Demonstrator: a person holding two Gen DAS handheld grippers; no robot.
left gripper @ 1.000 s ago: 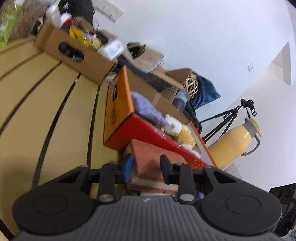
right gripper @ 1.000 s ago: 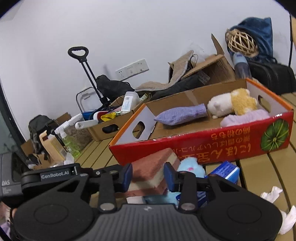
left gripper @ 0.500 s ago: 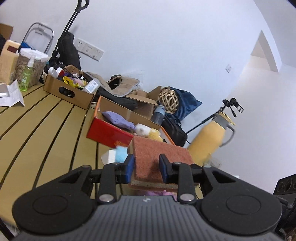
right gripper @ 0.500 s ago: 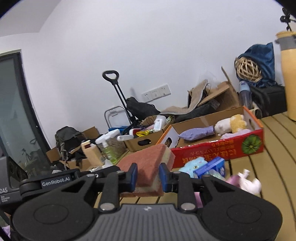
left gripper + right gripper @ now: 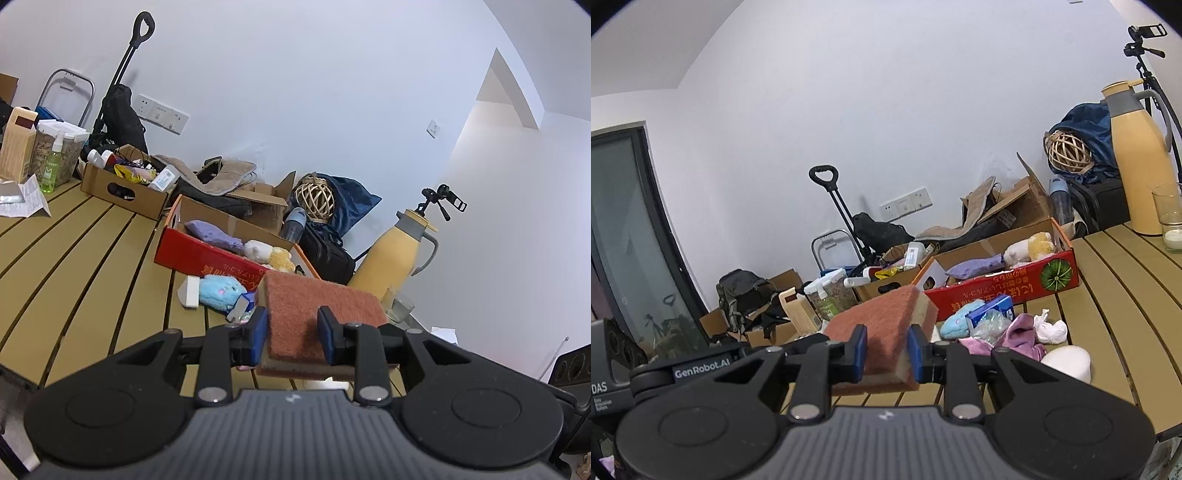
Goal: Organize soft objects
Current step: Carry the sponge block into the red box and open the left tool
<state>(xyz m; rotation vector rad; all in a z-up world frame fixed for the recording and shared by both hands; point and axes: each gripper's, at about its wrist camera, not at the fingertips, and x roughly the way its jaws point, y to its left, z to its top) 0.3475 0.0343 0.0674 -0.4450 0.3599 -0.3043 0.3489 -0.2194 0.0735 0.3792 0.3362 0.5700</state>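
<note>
Both grippers clamp sponge, seemingly airborne.

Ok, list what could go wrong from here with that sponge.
1. Both claws, left and right, pinch the same sponge; if the hands drift apart it could tear or slip free.
2. The red box already holds a purple cloth and plush toys, so the sponge may land on top and tip out.
3. The loose pile in front of the box, including the blue plush, could get knocked on the way over.
</note>
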